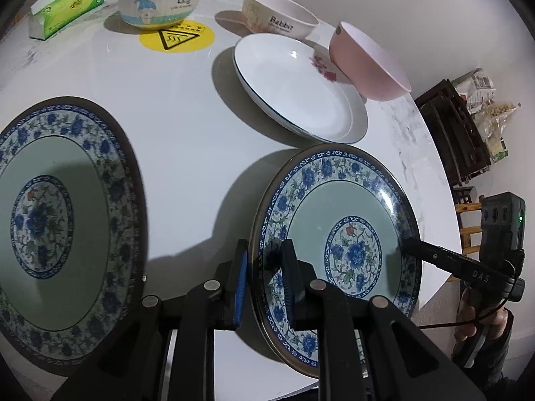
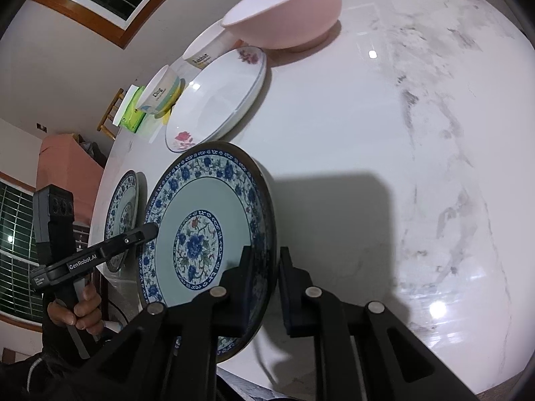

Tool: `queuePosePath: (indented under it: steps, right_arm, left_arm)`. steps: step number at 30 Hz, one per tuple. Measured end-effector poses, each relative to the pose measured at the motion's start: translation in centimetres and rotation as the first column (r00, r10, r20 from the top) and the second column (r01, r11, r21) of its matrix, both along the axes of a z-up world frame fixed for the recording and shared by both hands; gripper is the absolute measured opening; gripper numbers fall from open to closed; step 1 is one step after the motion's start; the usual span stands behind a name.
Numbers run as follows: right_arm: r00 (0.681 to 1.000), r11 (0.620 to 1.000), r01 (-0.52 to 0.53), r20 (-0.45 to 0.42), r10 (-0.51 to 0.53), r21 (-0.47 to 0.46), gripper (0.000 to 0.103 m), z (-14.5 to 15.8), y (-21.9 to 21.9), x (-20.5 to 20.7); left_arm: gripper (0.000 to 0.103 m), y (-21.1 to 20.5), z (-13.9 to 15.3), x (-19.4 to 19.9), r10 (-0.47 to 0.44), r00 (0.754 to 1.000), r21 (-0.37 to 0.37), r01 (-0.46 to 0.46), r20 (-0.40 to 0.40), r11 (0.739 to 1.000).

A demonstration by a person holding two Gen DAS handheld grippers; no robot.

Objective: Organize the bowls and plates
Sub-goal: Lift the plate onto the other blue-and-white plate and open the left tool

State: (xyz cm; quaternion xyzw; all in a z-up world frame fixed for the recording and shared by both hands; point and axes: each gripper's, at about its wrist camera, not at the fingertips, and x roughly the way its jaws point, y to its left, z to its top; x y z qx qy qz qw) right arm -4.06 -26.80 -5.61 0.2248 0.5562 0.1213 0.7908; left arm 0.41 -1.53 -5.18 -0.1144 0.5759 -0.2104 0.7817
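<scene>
A blue-flowered plate [image 1: 337, 244] [image 2: 207, 234] is held between both grippers, lifted and tilted above the white table. My left gripper [image 1: 264, 267] is shut on its left rim. My right gripper [image 2: 265, 274] is shut on its right rim; its finger also shows in the left wrist view [image 1: 431, 254]. A second, matching plate [image 1: 57, 227] [image 2: 122, 214] lies on the table to the left. A white plate with red flowers [image 1: 297, 87] [image 2: 217, 100], a pink bowl [image 1: 367, 63] [image 2: 287, 13], a "Rabbit" bowl [image 1: 281, 13] and a "Dog" bowl [image 1: 160, 0] [image 2: 160, 90] stand further back.
A green tissue box [image 1: 67, 3] stands at the far left. A yellow warning sticker [image 1: 177, 36] marks the table [image 2: 401, 167]. The table's right edge curves past dark wooden chairs [image 1: 458, 133].
</scene>
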Motion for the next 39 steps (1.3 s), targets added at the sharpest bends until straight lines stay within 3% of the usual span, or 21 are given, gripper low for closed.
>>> queuePosePath:
  steps: [11, 22, 31, 39]
  right_arm:
    - [0.999, 0.999, -0.038, 0.035, 0.038, -0.005, 0.014, 2.2, 3.8, 1.9]
    - [0.983, 0.985, -0.173, 0.059, 0.171, 0.017, 0.014, 3.2, 13.7, 6.8]
    - [0.962, 0.962, -0.273, 0.015, 0.273, 0.018, 0.014, 1.9, 21.9, 9.2]
    - [0.952, 0.953, -0.304, -0.031, 0.303, -0.006, 0.015, 0.8, 24.6, 10.0]
  left_arm:
    - [0.015, 4.1, 2.4, 0.4, 0.069, 0.996, -0.006, -0.069, 0.058, 0.998]
    - [0.015, 14.0, 4.4, 1.3, 0.223, 0.968, 0.033, -0.228, 0.111, 0.973]
    - [0.016, 21.8, 2.8, 1.2, 0.344, 0.936, 0.059, -0.349, 0.077, 0.935]
    - [0.015, 23.9, 1.3, 1.2, 0.352, 0.934, 0.055, -0.355, 0.055, 0.933]
